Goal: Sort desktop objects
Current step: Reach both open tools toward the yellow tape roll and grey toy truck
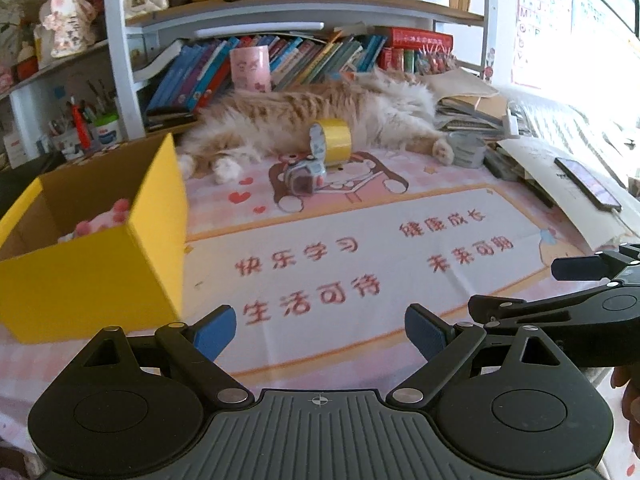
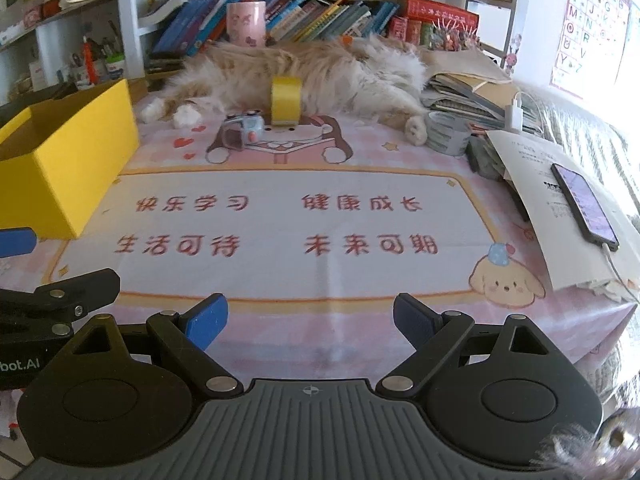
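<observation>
A yellow tape roll (image 1: 334, 142) (image 2: 285, 101) stands on edge at the far side of the pink desk mat (image 1: 360, 248) (image 2: 280, 216), against a lying cat. Just in front of it lies a small grey-blue toy camera (image 1: 306, 174) (image 2: 244, 130). An open yellow box (image 1: 96, 264) (image 2: 64, 168) sits at the left with something pink inside. My left gripper (image 1: 320, 330) is open over the mat's near edge, nothing between its fingers. My right gripper (image 2: 310, 322) is open too and empty, beside the left one. Both are well short of the tape and the toy.
An orange and white cat (image 1: 320, 114) (image 2: 320, 76) lies across the back of the desk. A grey tape roll (image 1: 466, 148) (image 2: 448, 132), stacked papers and a phone (image 1: 588, 184) (image 2: 584, 206) fill the right side. Bookshelves (image 1: 260, 64) stand behind. The desk edge falls away at right.
</observation>
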A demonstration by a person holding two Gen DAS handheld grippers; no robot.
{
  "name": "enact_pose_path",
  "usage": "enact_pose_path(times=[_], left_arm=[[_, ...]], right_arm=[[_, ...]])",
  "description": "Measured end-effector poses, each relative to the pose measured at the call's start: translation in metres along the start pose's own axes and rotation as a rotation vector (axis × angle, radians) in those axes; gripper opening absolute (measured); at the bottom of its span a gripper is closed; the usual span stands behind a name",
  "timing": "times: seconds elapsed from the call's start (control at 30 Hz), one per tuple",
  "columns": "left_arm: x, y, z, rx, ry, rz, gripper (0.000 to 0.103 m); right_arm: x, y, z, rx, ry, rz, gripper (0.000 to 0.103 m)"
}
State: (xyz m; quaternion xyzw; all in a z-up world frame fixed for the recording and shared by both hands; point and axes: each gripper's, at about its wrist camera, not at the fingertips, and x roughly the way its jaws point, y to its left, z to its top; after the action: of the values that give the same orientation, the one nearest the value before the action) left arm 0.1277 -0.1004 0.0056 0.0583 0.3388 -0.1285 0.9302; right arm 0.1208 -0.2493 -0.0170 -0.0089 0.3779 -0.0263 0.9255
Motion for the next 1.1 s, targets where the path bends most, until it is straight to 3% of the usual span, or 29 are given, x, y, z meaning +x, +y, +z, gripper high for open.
enact_pose_path(times=[0.3,0.57,1.1], left_arm=[[0.036,-0.021,0.029,-0.046,0.014,0.033,0.094],[0.061,-0.030,0.051,-0.082,0.017,0.115,0.094],[0.116,-0.030,0.093,-0.087,0.027,0.236,0.094]], right_arm=[[0.032,-0.038,0.031,-0.018,0.006,0.026,0.089],[0.063,-0.066,0.059,-0.033,0.007,0.093,0.089],[0.131,-0.080,0.131,-0.075,-0.060,0.214,0.089]])
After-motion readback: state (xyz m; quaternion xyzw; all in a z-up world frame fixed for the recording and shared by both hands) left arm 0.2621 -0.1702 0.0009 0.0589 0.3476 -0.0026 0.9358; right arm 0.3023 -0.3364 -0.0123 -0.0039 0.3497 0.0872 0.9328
